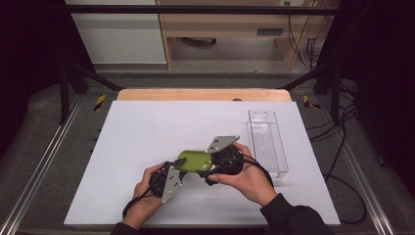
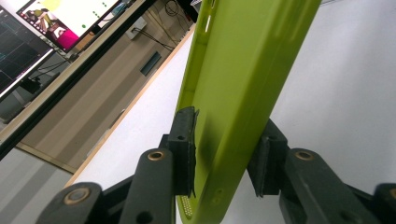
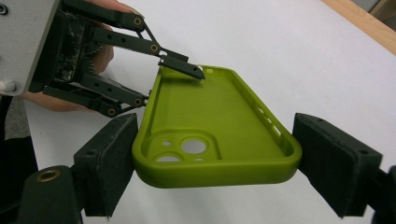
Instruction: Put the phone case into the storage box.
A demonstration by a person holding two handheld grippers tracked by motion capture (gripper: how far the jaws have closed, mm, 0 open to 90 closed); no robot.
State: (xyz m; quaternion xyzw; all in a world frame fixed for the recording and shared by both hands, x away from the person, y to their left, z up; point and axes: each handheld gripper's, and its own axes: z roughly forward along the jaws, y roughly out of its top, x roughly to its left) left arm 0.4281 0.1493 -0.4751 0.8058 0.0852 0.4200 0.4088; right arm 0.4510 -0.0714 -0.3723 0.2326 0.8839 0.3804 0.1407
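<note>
Two grippers on one thing: a green phone case (image 1: 194,160) is held in the air just above the white table (image 1: 147,137), between both tools.
Case position: open side up, camera cut-outs at the end nearest the right gripper (image 3: 205,172), bottom end toward the left gripper (image 2: 224,163).
Right gripper state: jaws wide, pads pressing the two long sides of the case at its camera end.
Left gripper state: jaws narrow, pinching the thin wall at the far end of the case, one pad inside the rim and one outside.
Nearby: a clear plastic tray (image 1: 266,142) stands on the table to the right, just past the right hand (image 1: 252,178); nothing can be made out inside it.
Done so far, as judged: case lifted and shared between both tools.
Left to do, as judged: one gripper lets go, then the case is set down, possibly in the tray.
</note>
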